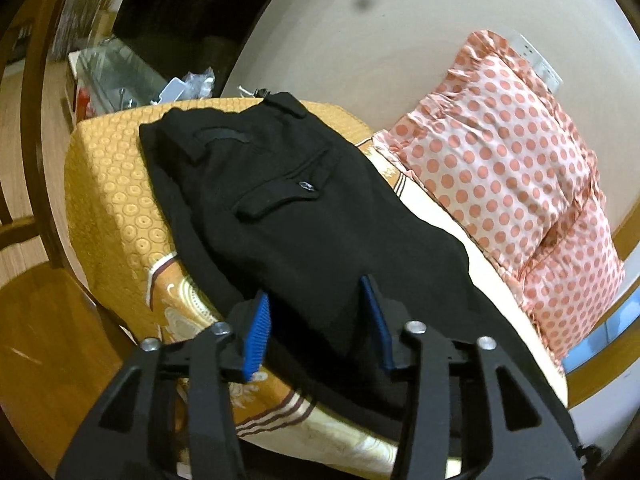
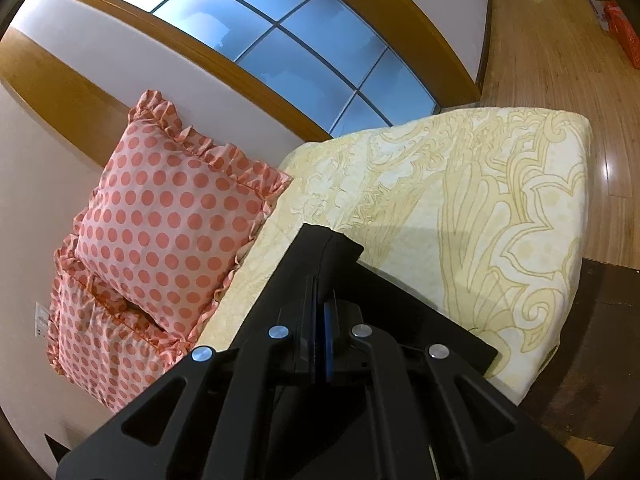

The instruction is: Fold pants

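Black pants (image 1: 280, 200) lie along the bed, waistband and a buttoned back pocket at the far end. My left gripper (image 1: 316, 320) is open, its blue-padded fingers (image 1: 256, 332) straddling the black cloth just above the near part of the pants. In the right wrist view my right gripper (image 2: 322, 320) is shut on the leg end of the pants (image 2: 320, 252), holding the folded black cloth lifted over the bed sheet.
A yellow patterned bed cover (image 1: 112, 184) and a cream patterned sheet (image 2: 480, 208) carry the pants. Pink polka-dot pillows (image 1: 500, 168) lean on the wall, also in the right wrist view (image 2: 168, 220). Window (image 2: 288, 40) above. Wooden floor (image 2: 560, 60) around the bed.
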The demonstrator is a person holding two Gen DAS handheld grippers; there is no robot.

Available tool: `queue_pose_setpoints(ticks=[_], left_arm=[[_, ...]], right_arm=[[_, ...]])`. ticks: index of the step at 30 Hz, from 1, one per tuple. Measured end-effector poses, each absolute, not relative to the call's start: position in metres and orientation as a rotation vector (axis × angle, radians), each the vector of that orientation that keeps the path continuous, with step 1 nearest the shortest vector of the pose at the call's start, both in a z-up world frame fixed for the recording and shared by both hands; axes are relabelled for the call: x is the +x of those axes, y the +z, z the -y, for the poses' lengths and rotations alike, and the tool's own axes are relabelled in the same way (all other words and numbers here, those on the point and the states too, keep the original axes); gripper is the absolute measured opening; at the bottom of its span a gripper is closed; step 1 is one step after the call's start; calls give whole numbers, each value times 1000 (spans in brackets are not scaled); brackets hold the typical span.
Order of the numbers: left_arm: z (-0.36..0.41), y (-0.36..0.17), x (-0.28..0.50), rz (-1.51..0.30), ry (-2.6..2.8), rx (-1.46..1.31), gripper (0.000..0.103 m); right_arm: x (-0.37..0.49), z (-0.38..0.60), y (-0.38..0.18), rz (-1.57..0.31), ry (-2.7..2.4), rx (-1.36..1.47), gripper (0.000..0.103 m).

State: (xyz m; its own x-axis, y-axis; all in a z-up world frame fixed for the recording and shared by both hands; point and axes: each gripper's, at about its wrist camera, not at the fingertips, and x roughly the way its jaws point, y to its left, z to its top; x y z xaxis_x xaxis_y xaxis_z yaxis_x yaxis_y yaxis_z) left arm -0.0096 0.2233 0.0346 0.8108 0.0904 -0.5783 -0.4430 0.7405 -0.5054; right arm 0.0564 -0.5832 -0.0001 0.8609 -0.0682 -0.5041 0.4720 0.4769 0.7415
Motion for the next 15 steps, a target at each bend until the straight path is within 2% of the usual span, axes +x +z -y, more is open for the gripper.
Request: queue_pose_setpoints(ticks=[3, 15], left_arm=[[-220, 40, -13, -544, 315, -650, 5], [-232, 43, -26, -562, 322, -638, 4]], right_arm=[[54, 585, -2, -445, -342, 1046, 3], [14, 580, -28, -468, -383, 1107, 3]])
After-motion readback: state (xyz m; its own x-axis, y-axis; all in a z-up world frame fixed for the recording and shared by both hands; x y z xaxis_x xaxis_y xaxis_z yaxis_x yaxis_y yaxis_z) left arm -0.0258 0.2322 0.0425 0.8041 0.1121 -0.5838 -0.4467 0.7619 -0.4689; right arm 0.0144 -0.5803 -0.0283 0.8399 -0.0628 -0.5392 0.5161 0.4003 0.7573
